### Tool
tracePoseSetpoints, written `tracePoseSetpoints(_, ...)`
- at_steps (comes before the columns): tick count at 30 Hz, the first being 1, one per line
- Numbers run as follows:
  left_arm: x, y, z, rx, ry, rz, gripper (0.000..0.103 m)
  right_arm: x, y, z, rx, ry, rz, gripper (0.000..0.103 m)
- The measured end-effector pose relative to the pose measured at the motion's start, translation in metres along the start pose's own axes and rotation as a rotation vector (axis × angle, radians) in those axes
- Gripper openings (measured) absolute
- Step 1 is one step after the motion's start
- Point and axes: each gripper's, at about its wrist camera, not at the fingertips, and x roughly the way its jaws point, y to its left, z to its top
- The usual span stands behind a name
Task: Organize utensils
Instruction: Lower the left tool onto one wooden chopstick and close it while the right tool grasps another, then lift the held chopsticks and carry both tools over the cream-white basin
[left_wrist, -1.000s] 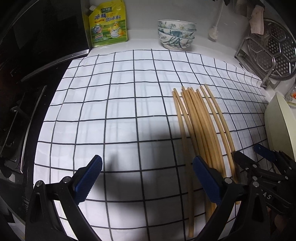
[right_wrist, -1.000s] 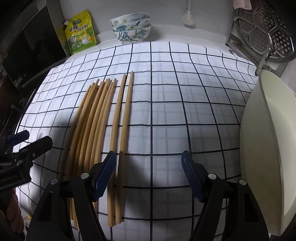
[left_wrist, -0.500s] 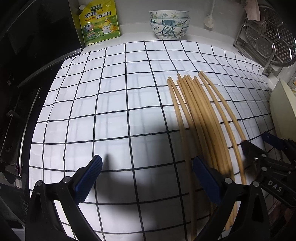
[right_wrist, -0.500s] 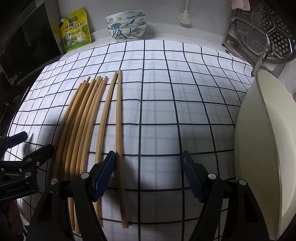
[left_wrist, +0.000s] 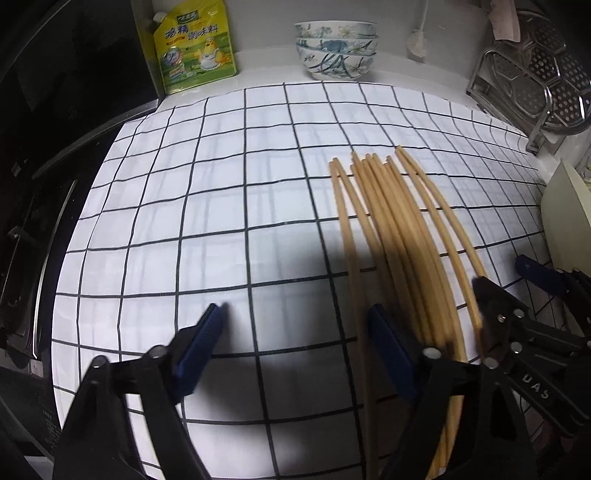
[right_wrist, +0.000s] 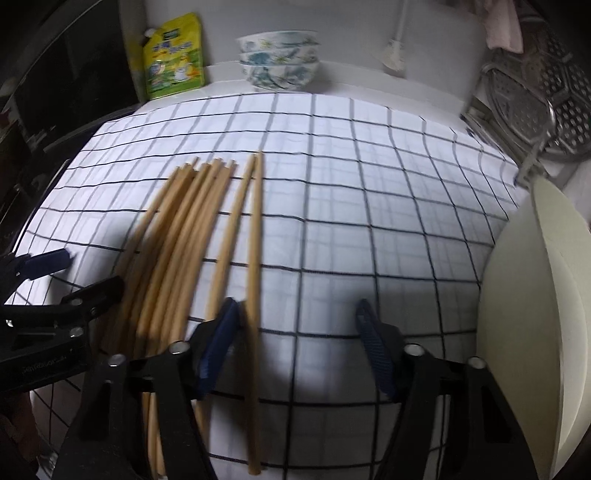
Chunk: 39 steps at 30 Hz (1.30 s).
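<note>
Pale wooden chopsticks lie in a loose bundle on a white cloth with a black grid that covers the bench. Their tips point to the far side and fan slightly apart there. In the right wrist view, two of them lie a little to the right of the main bundle.

The left gripper hovers over the near part of the cloth. Its blue-padded jaws are closing, with only bare cloth showing between them; the right-hand jaw is at the left edge of the bundle, and whether it touches a stick cannot be told.

The right gripper is also closing. Its left jaw sits just beside the rightmost chopstick, which lies inside the gap; the right jaw stands well apart over the cloth, so nothing is clamped. The picture is blurred here.

At the far edge stand a yellow-green pouch on the left and stacked patterned bowls near the middle. A metal rack with perforated trays is at the far right, and a cream-coloured rounded object sits at the right edge.
</note>
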Motion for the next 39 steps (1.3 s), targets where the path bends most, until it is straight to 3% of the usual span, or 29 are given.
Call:
tracePoseSetpoints(4, -0.002, -0.002, 0.001, 0.006, -0.008, -0.015, 0.047, 0.001, 0.008, 0.003, -0.029, -0.002, 0.041, 0.025)
tracePoseSetpoints(6, -0.003, -0.001, 0.004, 0.003, -0.007, -0.021, 0.023, 0.001, 0.012, 0.003, -0.041, 0.0, 0.043, 0.012)
tracePoseSetpoints(7, -0.003, 0.0, 0.005, 0.002, -0.004, -0.025, 0.016, 0.001, 0.013, 0.004, -0.045, 0.003, 0.04, 0.006)
tracePoseSetpoints(8, -0.002, 0.002, 0.007, -0.005, 0.002, -0.036, 0.008, 0.001, 0.013, 0.004, -0.042, 0.006, 0.04, 0.006)
tracePoseSetpoints(18, -0.013, 0.016, 0.014, -0.048, 0.039, -0.065, 0.007, -0.015, -0.007, 0.012, 0.106, 0.02, 0.103, 0.006)
tracePoseSetpoints(26, -0.062, 0.022, 0.035, -0.035, -0.045, -0.033, 0.007, -0.066, -0.011, 0.026, 0.138, -0.065, 0.169, 0.006)
tracePoseSetpoints(33, -0.108, -0.003, 0.054, -0.009, -0.115, -0.067, 0.007, -0.117, -0.026, 0.033, 0.137, -0.155, 0.204, 0.006)
tracePoseSetpoints(39, -0.129, -0.056, 0.064, 0.041, -0.147, -0.13, 0.007, -0.146, -0.064, 0.023, 0.17, -0.203, 0.176, 0.006)
